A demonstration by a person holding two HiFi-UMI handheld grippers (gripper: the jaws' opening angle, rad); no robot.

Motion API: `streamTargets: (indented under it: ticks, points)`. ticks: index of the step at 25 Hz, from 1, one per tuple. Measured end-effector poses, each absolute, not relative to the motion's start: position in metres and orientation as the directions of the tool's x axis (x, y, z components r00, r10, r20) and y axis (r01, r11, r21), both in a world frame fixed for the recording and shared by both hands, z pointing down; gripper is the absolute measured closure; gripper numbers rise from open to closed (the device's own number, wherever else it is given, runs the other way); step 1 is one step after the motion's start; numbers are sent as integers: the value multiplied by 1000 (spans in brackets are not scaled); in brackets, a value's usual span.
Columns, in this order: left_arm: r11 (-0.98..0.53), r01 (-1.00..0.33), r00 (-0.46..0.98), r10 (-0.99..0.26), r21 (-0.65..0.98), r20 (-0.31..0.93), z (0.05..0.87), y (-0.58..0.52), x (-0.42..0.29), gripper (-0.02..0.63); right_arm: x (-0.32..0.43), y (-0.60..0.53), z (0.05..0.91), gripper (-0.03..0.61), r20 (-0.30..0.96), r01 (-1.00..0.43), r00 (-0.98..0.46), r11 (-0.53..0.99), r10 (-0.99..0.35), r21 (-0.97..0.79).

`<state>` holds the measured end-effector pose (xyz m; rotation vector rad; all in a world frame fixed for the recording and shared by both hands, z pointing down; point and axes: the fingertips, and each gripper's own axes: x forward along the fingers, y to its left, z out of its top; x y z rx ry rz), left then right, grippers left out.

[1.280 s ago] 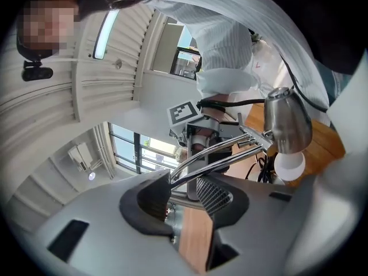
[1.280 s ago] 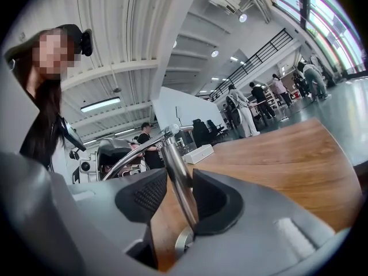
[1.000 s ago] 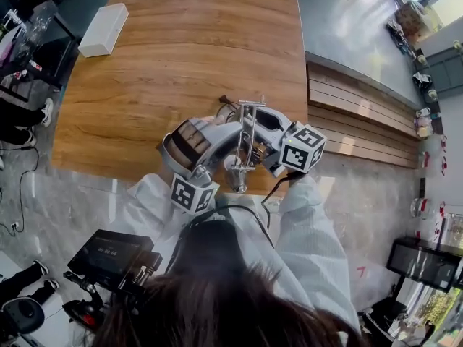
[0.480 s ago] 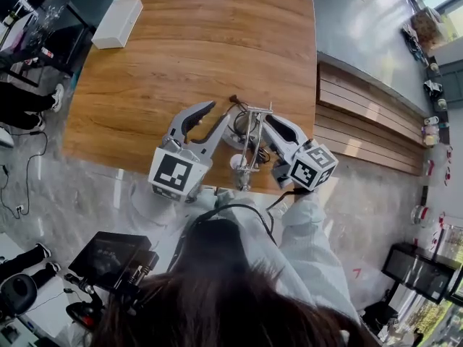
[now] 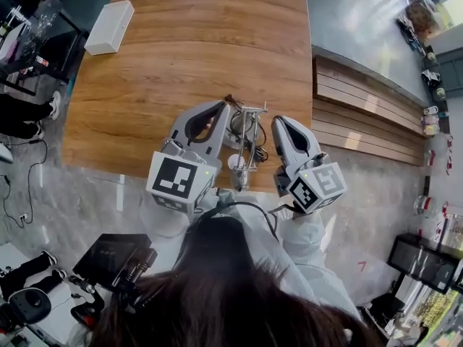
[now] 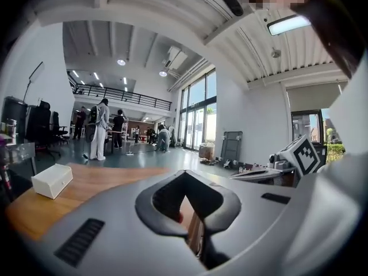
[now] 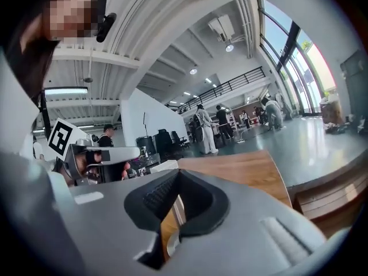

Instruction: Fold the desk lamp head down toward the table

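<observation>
Nearest you, both pairs of tongs were clenched on nothing. The left tongs (image 5: pixel 221 108) sat at the 9 o'clock side of the desk lamp (image 5: pixel 246 139) and the right tongs (image 5: pixel 279 122) at its 3 o'clock. Each was just beside the lamp without touching it, and both pointed roughly level across the room. Each gripper's own view showed its jaws pressed together, with only wood and a sliver of metal showing in the gap below them.

The lamp stood between them at the near edge of the table (image 5: pixel 195 49), its thin metal arm running from a round base toward 12 o'clock. From so steep an angle, how low the head sat could not be told.

Judging by this, you were between grips, with no hold on the lamp. If the head was not yet down, the next move called for releasing one pair of tongs and taking the upper arm or head. The other pair would need to steady the light base so it did not tip off the near edge.

Farther off, a white box (image 5: pixel 108 27) lay at the table's 10 o'clock corner. Beyond it, people stood about the hall.
</observation>
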<state>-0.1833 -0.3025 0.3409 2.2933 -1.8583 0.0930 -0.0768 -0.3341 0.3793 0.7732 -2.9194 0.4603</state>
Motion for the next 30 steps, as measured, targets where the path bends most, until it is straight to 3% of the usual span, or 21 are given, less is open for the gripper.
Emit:
streamTargets:
  ticks: [30]
  points:
    - [-177,-979,188,-974,98,128,328,-285,-180,612,-80,-313,357,578,133,-485,-874,853,-467,-194]
